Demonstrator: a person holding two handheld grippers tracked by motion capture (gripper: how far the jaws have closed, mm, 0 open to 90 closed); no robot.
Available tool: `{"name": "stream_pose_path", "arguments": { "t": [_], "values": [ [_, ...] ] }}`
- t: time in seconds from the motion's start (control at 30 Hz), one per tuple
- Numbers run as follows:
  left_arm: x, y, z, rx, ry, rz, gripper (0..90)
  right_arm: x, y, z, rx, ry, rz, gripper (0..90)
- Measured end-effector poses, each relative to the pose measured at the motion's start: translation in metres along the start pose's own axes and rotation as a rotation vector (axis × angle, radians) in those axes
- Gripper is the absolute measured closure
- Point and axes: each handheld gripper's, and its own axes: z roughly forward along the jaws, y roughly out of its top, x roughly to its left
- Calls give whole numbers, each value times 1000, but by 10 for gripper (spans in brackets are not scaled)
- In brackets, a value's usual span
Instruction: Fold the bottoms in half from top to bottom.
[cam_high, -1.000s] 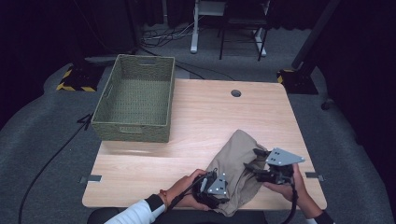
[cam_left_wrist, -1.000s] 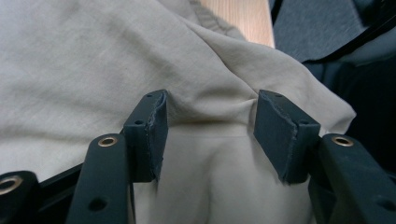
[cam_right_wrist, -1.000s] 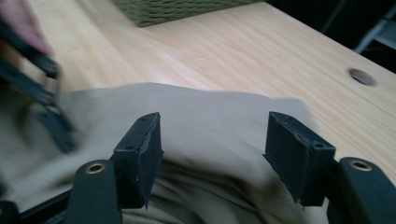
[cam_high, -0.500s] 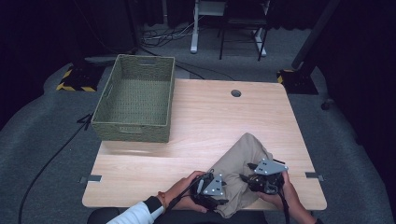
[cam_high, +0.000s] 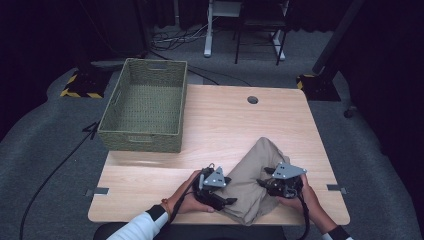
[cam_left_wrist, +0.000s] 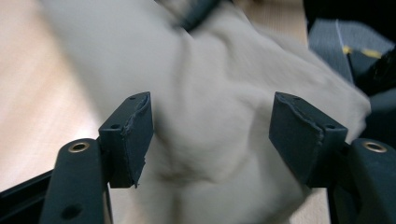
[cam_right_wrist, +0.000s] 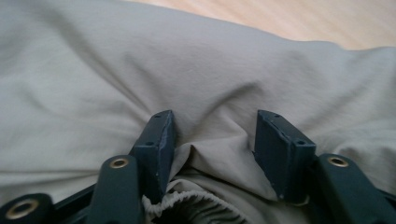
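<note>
While both grippers work at the near edge of the table (cam_high: 220, 125), each has its jaws apart over the beige garment (cam_high: 252, 175). The left gripper (cam_high: 227, 190) has just been opening: its pads stand wide, with cloth lying between them but not pinched, which reads as a release or a regrip. The right gripper (cam_high: 267, 184) has also just opened a little, and it straddles a raised fold beside the gathered elastic hem (cam_right_wrist: 196, 203); the pads (cam_right_wrist: 161, 140) sit against the fabric without clearly clamping it, probably lining up for a fresh hold. From there the garment lies crumpled between the two hands, stretching toward the table's middle. Well apart, at the far left corner, stands the green woven basket (cam_high: 145, 142), its likely destination.
</note>
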Motion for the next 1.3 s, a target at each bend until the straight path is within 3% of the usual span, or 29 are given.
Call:
{"name": "stream_pose_path", "arguments": {
  "t": [0.1,0.17,0.2,0.3,0.37,0.43,0.5,0.6,0.7,0.77,0.8,0.9,1.17,1.3],
  "values": [
    [-5,-1,4,3,14,-4,317,-9,6,2,2,-67,-6,351],
    [-11,0,5,23,57,24,319,-10,7,-3,8,-79,24,327],
    [-15,0,6,29,67,18,319,-9,8,-7,7,-98,24,320],
    [-22,-1,11,42,87,41,318,-1,11,-29,-13,-117,30,310],
    [-22,-1,12,44,86,25,318,8,11,-44,-30,-115,44,311],
    [-23,-1,11,46,91,25,319,19,7,-54,-13,-131,73,314],
    [-24,-1,12,49,87,22,319,28,-2,-56,6,-106,106,319],
    [-26,0,13,50,85,23,319,30,-14,-43,86,-99,141,311],
    [-29,0,15,54,78,26,313,21,-16,-33,73,-84,170,342],
    [-30,0,16,55,76,20,311,16,-13,-25,101,-78,118,408],
    [-31,0,17,55,72,26,310,13,-14,-18,144,-101,80,409],
    [-29,0,17,49,66,13,310,2,-15,-7,112,-67,92,409],
    [-30,0,18,43,70,14,298,-21,4,24,90,-46,78,421],
    [-27,1,6,26,54,22,241,-26,7,22,90,-43,111,366]
  ]
}}
